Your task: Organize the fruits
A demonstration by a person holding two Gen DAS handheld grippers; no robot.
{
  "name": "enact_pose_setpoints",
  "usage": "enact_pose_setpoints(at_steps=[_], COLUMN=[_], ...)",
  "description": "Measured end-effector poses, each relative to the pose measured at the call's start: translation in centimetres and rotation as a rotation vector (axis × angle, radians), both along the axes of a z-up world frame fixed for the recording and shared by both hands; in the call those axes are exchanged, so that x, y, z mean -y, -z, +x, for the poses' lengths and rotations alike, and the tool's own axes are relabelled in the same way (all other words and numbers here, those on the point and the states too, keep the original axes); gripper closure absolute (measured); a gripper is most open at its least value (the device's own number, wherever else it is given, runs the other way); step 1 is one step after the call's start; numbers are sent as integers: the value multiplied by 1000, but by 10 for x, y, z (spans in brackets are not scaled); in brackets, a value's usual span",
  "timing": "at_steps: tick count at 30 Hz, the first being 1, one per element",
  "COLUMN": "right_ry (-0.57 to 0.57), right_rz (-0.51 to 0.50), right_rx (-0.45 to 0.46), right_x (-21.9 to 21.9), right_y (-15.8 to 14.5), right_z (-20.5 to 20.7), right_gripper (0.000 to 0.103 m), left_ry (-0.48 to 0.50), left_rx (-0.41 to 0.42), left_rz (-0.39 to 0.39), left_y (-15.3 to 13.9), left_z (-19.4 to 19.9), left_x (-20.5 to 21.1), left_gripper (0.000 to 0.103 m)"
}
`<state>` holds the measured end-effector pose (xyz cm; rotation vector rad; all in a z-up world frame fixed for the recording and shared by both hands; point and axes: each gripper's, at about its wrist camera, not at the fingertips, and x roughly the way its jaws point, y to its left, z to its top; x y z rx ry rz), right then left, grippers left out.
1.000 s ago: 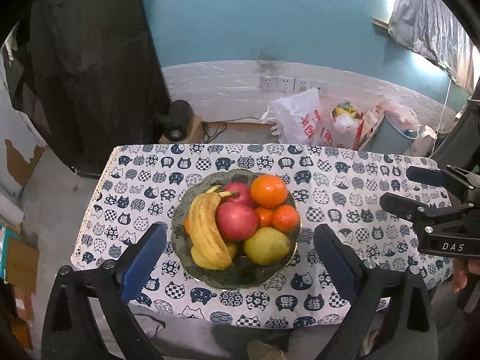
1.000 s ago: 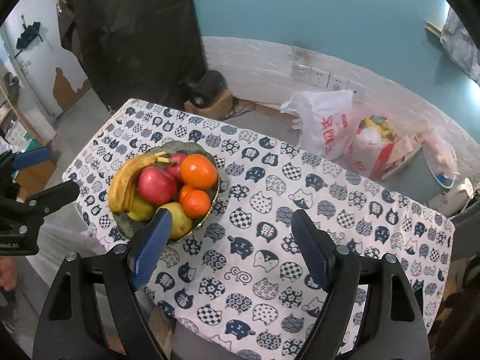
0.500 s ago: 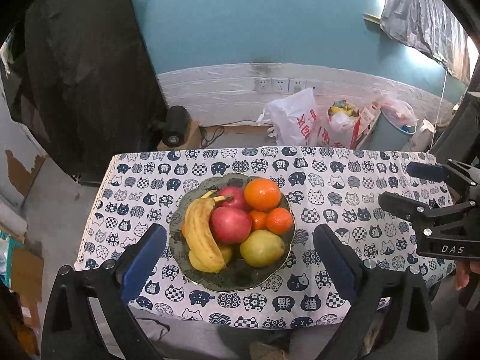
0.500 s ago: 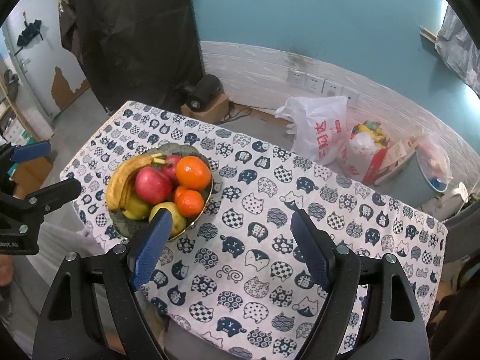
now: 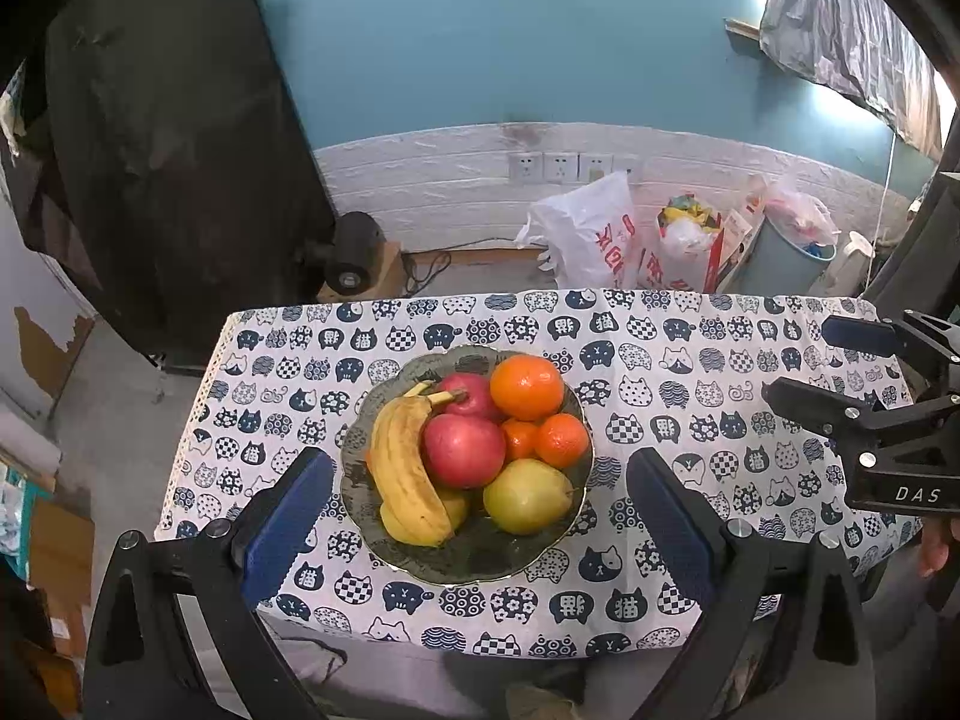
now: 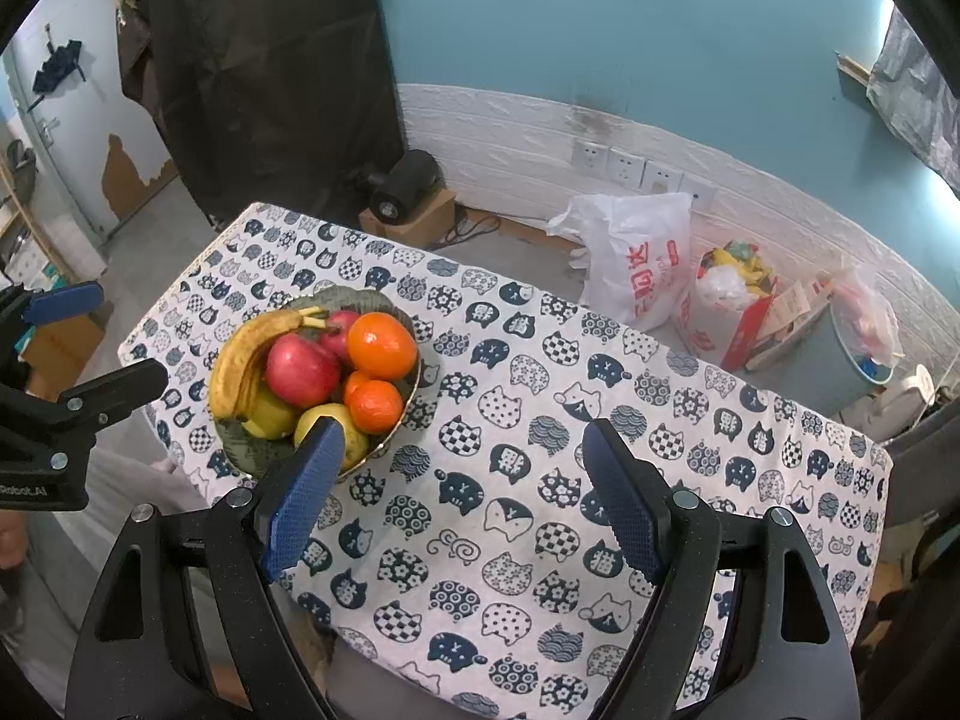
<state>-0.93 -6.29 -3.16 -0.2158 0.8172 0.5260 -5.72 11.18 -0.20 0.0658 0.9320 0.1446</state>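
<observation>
Left wrist view gives you the clearest lettering: the body of your right gripper [image 5: 798,360], at the frame's right edge, carries white capitals "DAS". In the right wrist view the body of your left gripper [image 6: 90,339] shows "Robot.AI", with whatever precedes it cut off at the frame's left edge. The white plastic bag [image 5: 591,234] on the floor past the table has red print, too distorted to read. A row of wall sockets [image 5: 555,165] sits above it, and a blue bin [image 5: 786,252] stuffed with rubbish stands to its right. A black cylindrical device [image 5: 354,249] rests on a cardboard box by the dark curtain [image 5: 168,138].

Your fruit is all in the bowl [image 5: 465,561], which stands on the cat-print tablecloth [image 5: 660,360] toward the table's left half. In it: a banana [image 5: 405,465] along the left side, two red apples [image 5: 465,450], a large orange [image 5: 527,387] at the back, two smaller oranges [image 5: 561,439] and a yellow-green pear [image 5: 528,495] at the front.

Both your claws stand wide with nothing between the pads. The left one hangs above the near edge with the bowl framed between its blue pads [image 5: 288,525]. The right one hangs over bare cloth to the bowl's right, its left pad [image 6: 303,495] overlapping the bowl's near rim in view.
</observation>
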Motion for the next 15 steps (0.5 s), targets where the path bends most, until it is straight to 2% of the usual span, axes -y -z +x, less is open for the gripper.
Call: enact_pose_setpoints(at_steps=[15], right_ry=[3], right_rz=[3], right_rx=[1], right_x=[0], right_y=[0], right_z=[0], right_gripper=[23], left_ry=[-3], left_rx=[-12], left_rz=[2], left_y=[1], left_z=[0], left_x=[-1], left_gripper=[4])
